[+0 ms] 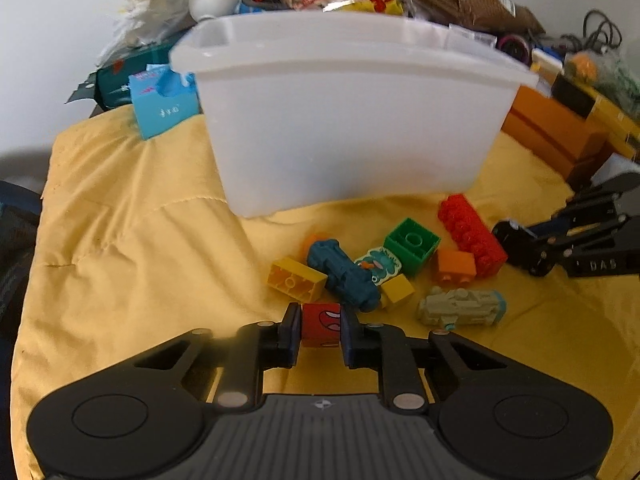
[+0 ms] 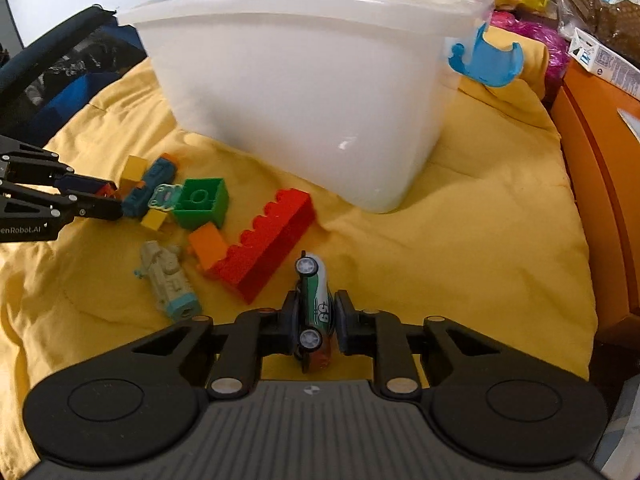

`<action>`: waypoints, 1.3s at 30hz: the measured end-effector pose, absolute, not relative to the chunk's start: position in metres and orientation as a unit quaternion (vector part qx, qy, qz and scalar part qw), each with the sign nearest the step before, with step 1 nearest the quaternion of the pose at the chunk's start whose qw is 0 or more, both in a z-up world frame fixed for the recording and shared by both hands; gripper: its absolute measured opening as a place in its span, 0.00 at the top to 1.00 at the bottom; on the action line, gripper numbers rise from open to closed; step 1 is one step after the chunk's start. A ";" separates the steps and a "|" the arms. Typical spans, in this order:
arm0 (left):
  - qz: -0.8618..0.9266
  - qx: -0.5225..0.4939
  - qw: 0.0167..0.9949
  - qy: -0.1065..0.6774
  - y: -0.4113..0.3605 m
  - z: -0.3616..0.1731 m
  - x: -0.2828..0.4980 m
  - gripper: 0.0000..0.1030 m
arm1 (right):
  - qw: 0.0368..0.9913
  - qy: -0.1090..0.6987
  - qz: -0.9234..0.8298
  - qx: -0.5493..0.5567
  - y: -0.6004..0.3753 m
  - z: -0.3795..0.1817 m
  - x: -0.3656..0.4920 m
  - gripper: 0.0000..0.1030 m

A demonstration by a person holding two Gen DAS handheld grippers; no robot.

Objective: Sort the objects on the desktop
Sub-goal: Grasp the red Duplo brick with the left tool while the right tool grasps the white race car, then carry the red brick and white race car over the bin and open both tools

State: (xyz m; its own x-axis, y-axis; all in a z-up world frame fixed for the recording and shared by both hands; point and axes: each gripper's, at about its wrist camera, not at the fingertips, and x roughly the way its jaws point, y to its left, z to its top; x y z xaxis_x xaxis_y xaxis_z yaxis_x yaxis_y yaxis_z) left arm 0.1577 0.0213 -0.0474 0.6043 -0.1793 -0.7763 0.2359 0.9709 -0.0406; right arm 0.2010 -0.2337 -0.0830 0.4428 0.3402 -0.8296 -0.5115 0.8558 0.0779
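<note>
In the left wrist view, your left gripper (image 1: 320, 330) pinched a red cube (image 1: 321, 323) at the near edge of the pile; you needed a straight lift to clear the bin (image 1: 344, 120) rim. In the right wrist view, your right gripper (image 2: 314, 326) clamped a toy car (image 2: 316, 312) beside the red brick (image 2: 266, 240), with open cloth (image 2: 480, 240) rightward.

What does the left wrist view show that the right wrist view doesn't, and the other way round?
Only the left wrist view: the left gripper shut on a red printed block, and a yellow brick seen whole.

Only the right wrist view: the right gripper shut on a toy car numbered 59, and a blue clip on the bin.

Both: the white bin, long red brick, green block, yellow cloth.
</note>
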 end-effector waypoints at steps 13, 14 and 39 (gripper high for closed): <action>-0.128 -0.026 0.921 0.367 0.024 0.025 0.135 0.78 | 0.878 0.399 0.265 0.017 -0.268 -0.012 0.170 0.80; -0.127 -0.028 0.923 0.363 0.024 0.031 0.137 0.78 | 0.882 0.389 0.266 0.023 -0.269 -0.002 0.170 0.80; -0.108 -0.056 0.929 0.350 0.015 0.134 0.255 0.78 | 0.901 0.361 0.231 0.072 -0.257 0.095 0.282 0.80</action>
